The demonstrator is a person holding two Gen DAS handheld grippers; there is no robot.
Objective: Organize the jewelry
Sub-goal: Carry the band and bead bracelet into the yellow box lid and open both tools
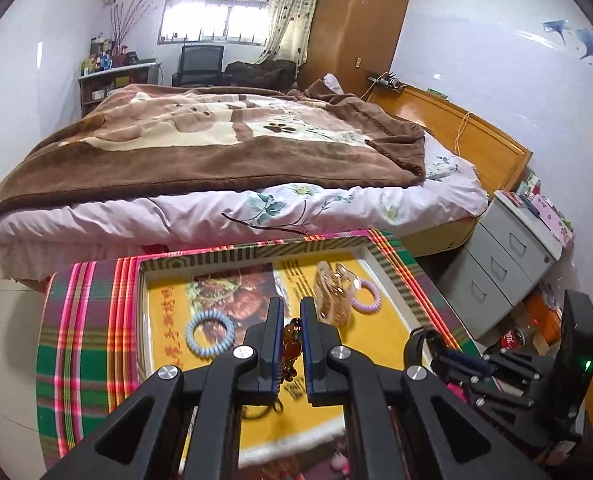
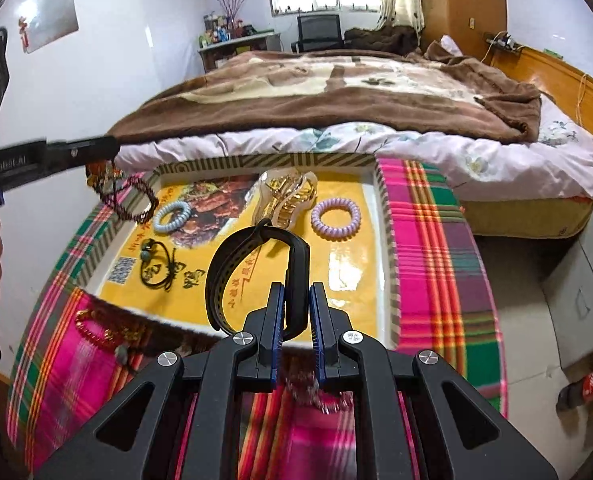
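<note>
While my left gripper (image 1: 292,322) is pinched shut on an amber bead bracelet (image 1: 290,340) at the lower centre of its own view, the same beads (image 2: 100,178) hang from its tip (image 2: 96,148) at the left edge of the right wrist view, a dark beaded loop (image 2: 130,200) dangling over the tray's left corner. My right gripper (image 2: 296,304) is clamped on a black wristband (image 2: 252,268), which arches up just above the fingers in the lower middle of that frame, over the tray.

The tray (image 2: 382,216) has a striped rim and a yellow printed liner. In it lie a blue coil hair tie (image 2: 172,216) left of centre, a lilac coil hair tie (image 2: 335,218) to the right, a clear and gold hair claw (image 2: 288,196) between them towards the far rim, and a black cord bracelet (image 2: 158,266) in the near left part. A red bead bracelet (image 2: 104,330) rests outside the tray on the plaid cloth (image 2: 428,264), lower left. Something sparkly (image 2: 320,394) shows blurred between my right fingers at the bottom; I cannot tell what it is.

Beyond the tray, across the upper frame, stands a bed with a brown blanket (image 2: 336,92). A grey drawer unit (image 1: 508,264) sits at the right of the left wrist view.
</note>
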